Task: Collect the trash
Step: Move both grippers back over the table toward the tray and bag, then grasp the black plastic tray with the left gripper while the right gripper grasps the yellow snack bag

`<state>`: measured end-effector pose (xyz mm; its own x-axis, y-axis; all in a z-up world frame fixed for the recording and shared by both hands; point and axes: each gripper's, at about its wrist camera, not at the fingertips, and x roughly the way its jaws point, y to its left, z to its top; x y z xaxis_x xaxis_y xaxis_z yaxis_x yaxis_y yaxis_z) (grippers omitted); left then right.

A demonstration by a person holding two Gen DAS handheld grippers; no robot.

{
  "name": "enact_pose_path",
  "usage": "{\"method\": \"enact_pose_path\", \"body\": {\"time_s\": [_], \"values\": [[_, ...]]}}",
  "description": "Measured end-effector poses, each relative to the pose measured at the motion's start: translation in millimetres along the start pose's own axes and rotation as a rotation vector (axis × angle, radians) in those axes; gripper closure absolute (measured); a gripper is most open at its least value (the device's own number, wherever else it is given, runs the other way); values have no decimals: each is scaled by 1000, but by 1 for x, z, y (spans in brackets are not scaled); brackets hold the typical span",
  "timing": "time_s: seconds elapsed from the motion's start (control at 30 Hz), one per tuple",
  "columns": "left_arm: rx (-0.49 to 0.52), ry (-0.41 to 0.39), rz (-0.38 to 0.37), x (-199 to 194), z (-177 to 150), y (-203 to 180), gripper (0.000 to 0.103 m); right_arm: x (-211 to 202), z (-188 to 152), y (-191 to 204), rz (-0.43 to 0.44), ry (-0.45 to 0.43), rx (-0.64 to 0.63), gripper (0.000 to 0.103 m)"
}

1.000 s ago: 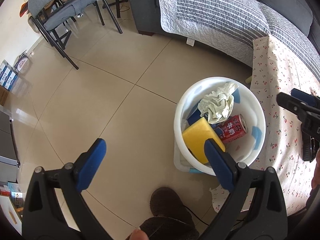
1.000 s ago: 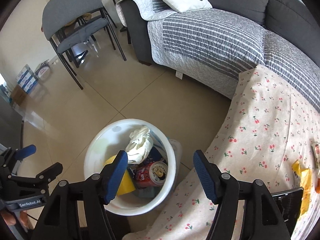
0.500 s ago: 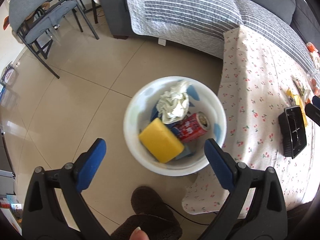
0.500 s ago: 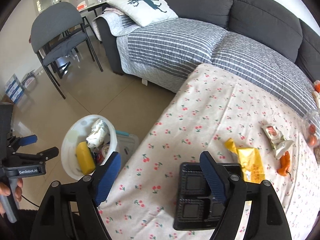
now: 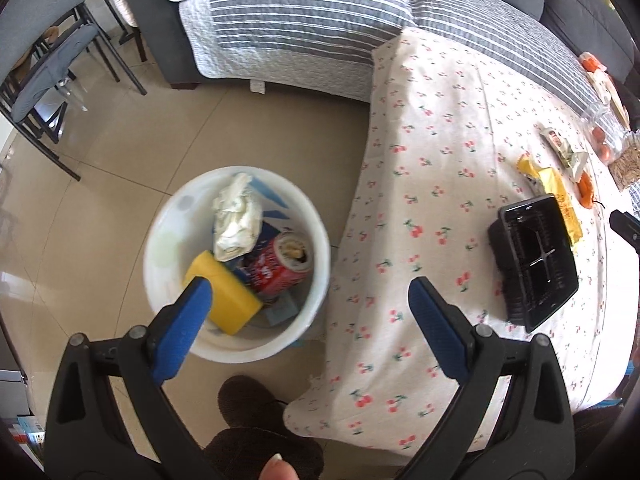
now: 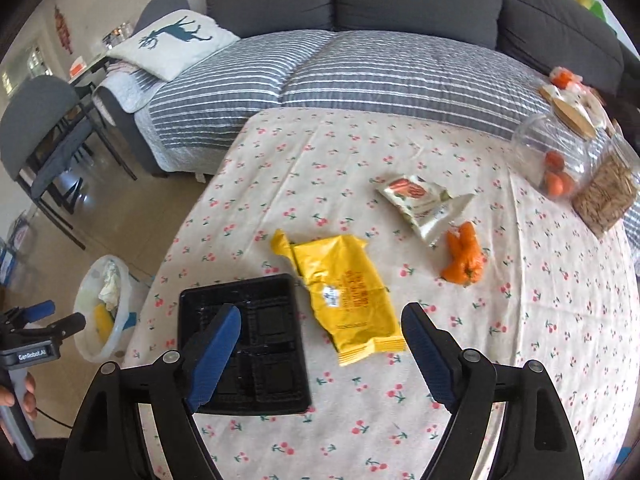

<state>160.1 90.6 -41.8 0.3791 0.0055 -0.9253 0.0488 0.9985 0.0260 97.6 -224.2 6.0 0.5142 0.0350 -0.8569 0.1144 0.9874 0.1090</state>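
Observation:
A white bin (image 5: pixel 160 248) stands on the floor beside the table and holds a yellow sponge (image 5: pixel 228 300), a red can (image 5: pixel 276 268) and crumpled paper (image 5: pixel 236 216). My left gripper (image 5: pixel 308 324) is open and empty above the bin's near edge. On the cherry-print tablecloth (image 6: pixel 360 152) lie a black plastic tray (image 6: pixel 260 340), a yellow wrapper (image 6: pixel 348 292), a white snack wrapper (image 6: pixel 424 200) and orange peel (image 6: pixel 464 256). My right gripper (image 6: pixel 320 352) is open and empty over the table, above the tray and the yellow wrapper. The bin also shows in the right wrist view (image 6: pixel 86 308).
A grey sofa with a striped cover (image 6: pixel 340 68) runs behind the table. Clear jars (image 6: pixel 560 160) with fruit and grain stand at the table's far right. A grey chair (image 5: pixel 36 52) stands on the tiled floor at the left. A slippered foot (image 5: pixel 252 404) is near the bin.
Both grippers have swung right, from the bin toward the table. The right gripper now hangs over the tray and wrappers. Both stayed open.

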Motion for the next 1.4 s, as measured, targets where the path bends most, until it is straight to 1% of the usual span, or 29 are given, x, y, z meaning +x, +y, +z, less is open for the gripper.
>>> {"method": "enact_pose_path", "body": {"time_s": [0.2, 0.33, 0.43, 0.57, 0.7, 0.73, 0.77, 0.8, 0.83, 0.87, 0.9, 0.93, 1.0, 1.1, 1.17, 1.4], "values": [[7, 0, -32, 2, 10, -29, 5, 20, -2, -33, -37, 62, 49, 19], [8, 5, -53, 5, 16, -45, 5, 38, -1, -36, -49, 102, 39, 19], [6, 6, -63, 7, 20, -55, 5, 54, -1, -32, -43, 138, 23, 22], [2, 12, -78, 9, 24, -64, 5, 74, -1, -24, -20, 184, -2, 33], [6, 19, -85, 12, 26, -69, 5, 93, -2, -22, -17, 222, -4, 47], [7, 20, -85, 12, 26, -70, 5, 95, -2, -22, -22, 223, -6, 48], [8, 23, -88, 13, 26, -70, 5, 95, -2, -20, -33, 215, -22, 53], [8, 26, -93, 13, 26, -70, 5, 94, -1, -17, -30, 212, -38, 66], [7, 29, -99, 14, 26, -70, 5, 93, -1, -16, -28, 209, -47, 70], [6, 32, -106, 15, 26, -71, 5, 93, -2, -14, -26, 209, -60, 79], [6, 36, -115, 15, 26, -72, 5, 92, -3, -12, -24, 208, -70, 85], [5, 43, -129, 17, 25, -74, 5, 90, -4, -12, -11, 208, -73, 88], [2, 62, -170, 19, 24, -78, 5, 85, -5, -14, 3, 204, -69, 95], [-2, 88, -242, 21, 19, -87, 5, 70, -7, -23, 6, 188, -57, 97], [6, 97, -267, 22, 16, -96, 5, 59, -9, -30, 10, 172, -46, 98], [85, 119, -273, 26, 5, -137, 5, 23, -18, -52, 11, 114, -11, 98]]}}
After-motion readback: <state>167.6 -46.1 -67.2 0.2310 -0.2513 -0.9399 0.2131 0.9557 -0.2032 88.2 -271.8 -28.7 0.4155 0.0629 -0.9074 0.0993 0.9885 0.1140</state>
